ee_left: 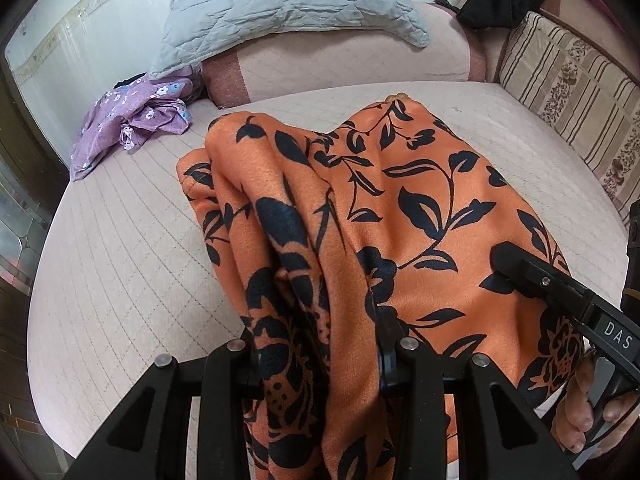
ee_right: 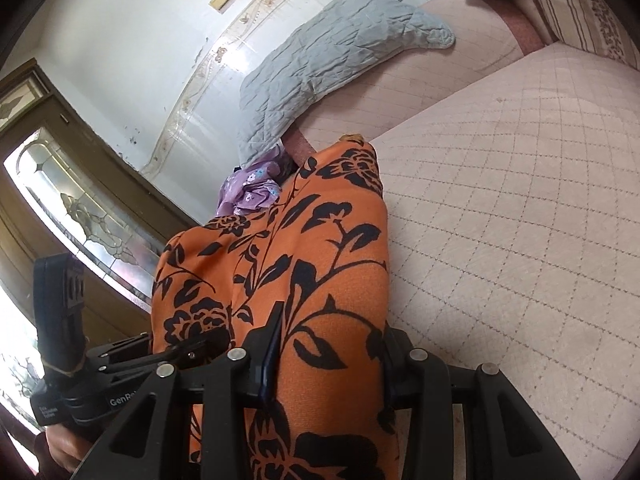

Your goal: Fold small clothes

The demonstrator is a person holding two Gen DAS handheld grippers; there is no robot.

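While bunched between both jaws, orange leaf-print garment (ee_left: 400, 208) gripped by left gripper (ee_left: 320, 364), right gripper (ee_right: 328, 364), above quilted sofa (ee_left: 120, 260)

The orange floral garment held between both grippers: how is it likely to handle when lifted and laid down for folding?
Probably floppy: the orange floral garment bunches into deep folds where the left gripper clamps it. It looks thin and light, sagging between the left gripper and the right gripper. Its smooth surface may slide on the quilted cover, so edges could shift.
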